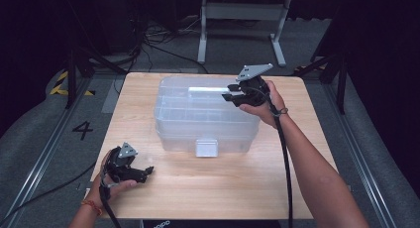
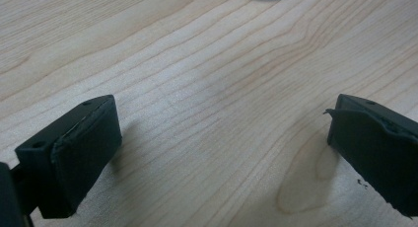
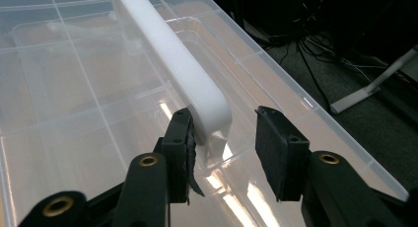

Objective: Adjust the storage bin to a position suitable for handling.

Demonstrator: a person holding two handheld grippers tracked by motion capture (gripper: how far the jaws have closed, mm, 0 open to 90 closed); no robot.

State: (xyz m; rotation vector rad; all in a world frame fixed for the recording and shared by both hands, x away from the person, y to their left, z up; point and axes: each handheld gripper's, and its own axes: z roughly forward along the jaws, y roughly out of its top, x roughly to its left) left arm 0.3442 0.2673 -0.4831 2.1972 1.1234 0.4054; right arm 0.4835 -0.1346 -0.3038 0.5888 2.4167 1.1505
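Clear plastic storage box with divided compartments, white handle on the lid and a grey latch on its near side, sits mid-table toward the far edge of the wooden table. Right gripper over the box's far right top, jaws apart around the handle's end, left pad touching it. Left gripper low at near left, jaws wide apart over bare wood. Cables and a white stand's legs on the floor beyond.
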